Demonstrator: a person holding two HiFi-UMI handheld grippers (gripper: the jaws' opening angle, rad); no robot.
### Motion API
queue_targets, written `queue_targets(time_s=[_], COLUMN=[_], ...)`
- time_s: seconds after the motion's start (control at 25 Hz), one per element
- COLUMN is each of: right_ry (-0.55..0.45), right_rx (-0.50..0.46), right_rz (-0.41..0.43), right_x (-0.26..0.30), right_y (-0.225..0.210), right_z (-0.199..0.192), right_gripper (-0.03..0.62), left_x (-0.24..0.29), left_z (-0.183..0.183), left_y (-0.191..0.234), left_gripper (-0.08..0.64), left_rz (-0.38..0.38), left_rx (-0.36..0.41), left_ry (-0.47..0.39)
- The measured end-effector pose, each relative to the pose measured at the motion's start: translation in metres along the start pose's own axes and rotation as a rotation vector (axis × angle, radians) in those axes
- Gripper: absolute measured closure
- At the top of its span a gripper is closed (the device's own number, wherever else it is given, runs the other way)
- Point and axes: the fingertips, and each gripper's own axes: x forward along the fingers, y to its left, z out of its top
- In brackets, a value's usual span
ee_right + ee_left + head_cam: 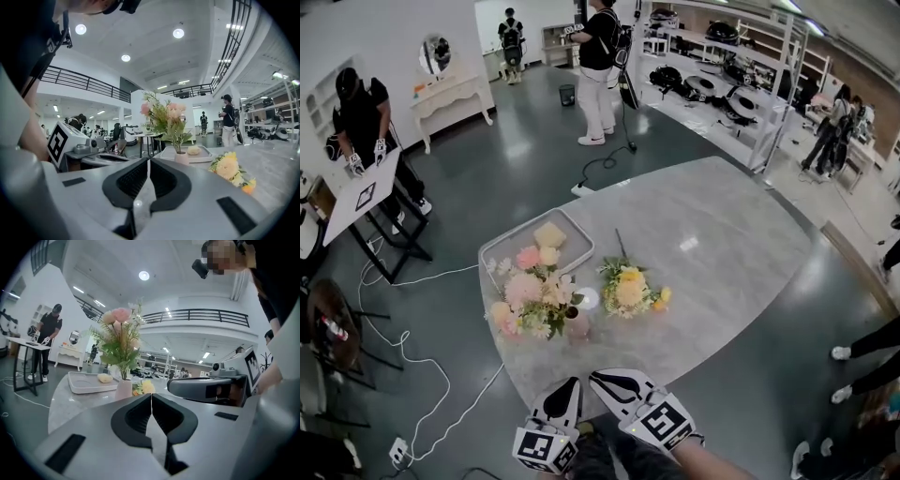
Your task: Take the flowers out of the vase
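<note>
Jaws closed and empty on left gripper (570, 386) and right gripper (602, 379), both at the near tabletop (722, 253) edge. I'd open one, pinch the stems just above the vase (577, 324) rim, brace the vase with the other, then lift straight up. Count: one tray (502, 251) far left with one yellow lump (549, 234), one vase holding one pink bunch (528, 292), one yellow bunch (630, 289) loose on its right.

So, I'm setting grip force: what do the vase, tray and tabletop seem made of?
Vase: pale pink, matt, probably ceramic. Tray: pale, smooth, rounded rim, plastic or ceramic. Tabletop: grey veining, glossy reflections, marble or a marble-look laminate.
</note>
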Motion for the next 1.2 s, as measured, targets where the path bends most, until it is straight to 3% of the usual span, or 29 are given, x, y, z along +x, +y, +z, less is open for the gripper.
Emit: queue_targets(time_s=[0.32,0.84,0.96,1.2], right_ry=[0.005,-0.001,0.006,0.037], right_rx=[-0.028,-0.104,-0.114,-0.186], right_rz=[0.034,-0.045,-0.054,-0.107], right_x=[0.013,0.05,0.058,0.077], right_y=[-0.014,-0.047,-0.051,-0.065], right_z=[-0.001,0.014,0.013,0.017], right_gripper=[0.563,0.556,0.498,0.454], left_x=[0.01,0.033,0.035,0.035], left_z=[-0.006,-0.004,-0.003,-0.004], left_y=[0.005,0.024,0.027,0.034], left_gripper=[0.546,0.545,0.546,0.545], left_rz=[0.061,0.065,0.064,0.067], left_rx=[-0.015,-0.014,-0.011,-0.016], left_ry=[-0.02,-0.029,-0.029,-0.019])
